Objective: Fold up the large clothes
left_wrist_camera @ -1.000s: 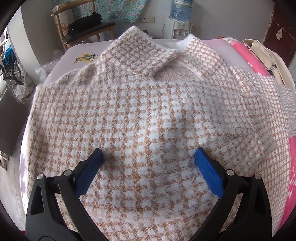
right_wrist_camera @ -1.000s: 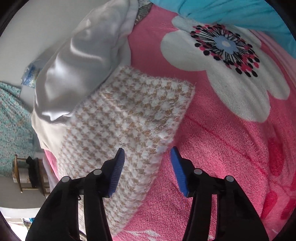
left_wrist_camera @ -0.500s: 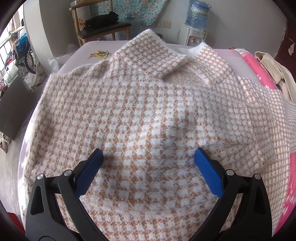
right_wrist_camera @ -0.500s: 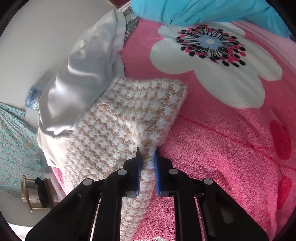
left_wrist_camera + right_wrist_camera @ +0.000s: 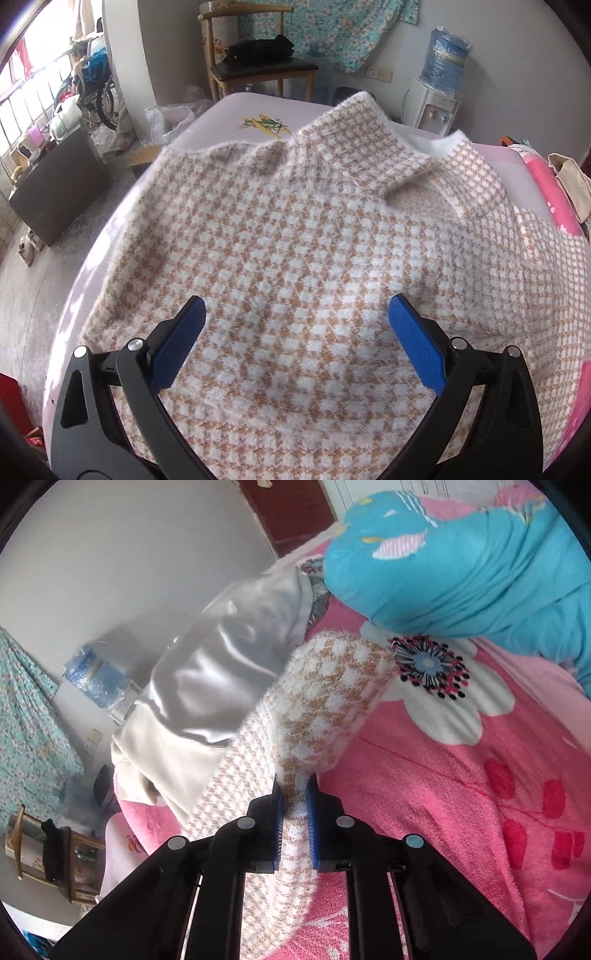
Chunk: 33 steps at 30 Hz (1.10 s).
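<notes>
Clamping the sweater sleeve (image 5: 325, 701) in my right gripper (image 5: 294, 812), its length trails left toward my wide-open left gripper (image 5: 295, 328).

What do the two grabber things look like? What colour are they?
Both look alike. The left gripper has two black plastic arms with cut-out holes and round silver screws, and each finger ends in a flat blue pad with a fine ribbed texture. The right gripper is the same: black arms, silver screws, blue pads. No cables, labels, hands or sleeves show.
</notes>
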### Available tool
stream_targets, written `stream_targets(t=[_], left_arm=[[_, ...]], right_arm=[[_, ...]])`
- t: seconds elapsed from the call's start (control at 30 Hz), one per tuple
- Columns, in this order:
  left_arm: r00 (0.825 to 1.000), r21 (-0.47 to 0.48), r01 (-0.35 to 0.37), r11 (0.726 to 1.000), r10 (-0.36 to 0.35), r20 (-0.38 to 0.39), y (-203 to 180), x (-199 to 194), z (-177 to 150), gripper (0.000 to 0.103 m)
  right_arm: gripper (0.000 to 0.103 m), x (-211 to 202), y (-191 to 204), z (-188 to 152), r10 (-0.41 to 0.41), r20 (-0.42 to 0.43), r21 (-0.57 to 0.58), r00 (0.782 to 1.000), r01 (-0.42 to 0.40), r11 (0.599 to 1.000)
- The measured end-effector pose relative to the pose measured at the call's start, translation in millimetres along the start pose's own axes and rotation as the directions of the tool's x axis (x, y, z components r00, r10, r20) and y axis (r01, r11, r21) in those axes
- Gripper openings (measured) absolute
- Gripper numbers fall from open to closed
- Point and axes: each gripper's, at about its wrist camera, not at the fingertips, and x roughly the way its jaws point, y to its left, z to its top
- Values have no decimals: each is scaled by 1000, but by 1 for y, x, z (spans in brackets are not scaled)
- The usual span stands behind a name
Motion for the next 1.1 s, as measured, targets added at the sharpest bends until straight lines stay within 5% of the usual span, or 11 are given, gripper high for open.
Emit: stream_targets(t=[0.17,0.3,0.43,0.6,0.87,1.1], left_arm=[[994,103,-103,989,100,35,4,-1,-4,96],[973,234,-228,945,212,92,2,-1,-10,96],[961,318,-276,907,251,117,2,0,-16,96],[968,244,-249,937,244,52,16,-1,-9,96],[971,258,-237,937,229,62,23,-8,-14,96],[979,187,-202,961,198,41,35,-13,-7,96]], right_arm=[[11,-49,61,-32,16,133,-229,991,15,973],[11,-74,109,-73,70,160,-367,985,-6,930],[11,-89,153,-131,123,161,-507,979,-25,862],[11,-94,187,-206,179,77,-615,981,-94,783],[14,-96,219,-293,208,-115,-731,971,-225,644],[16,-102,220,-285,210,-127,-713,970,-236,661]])
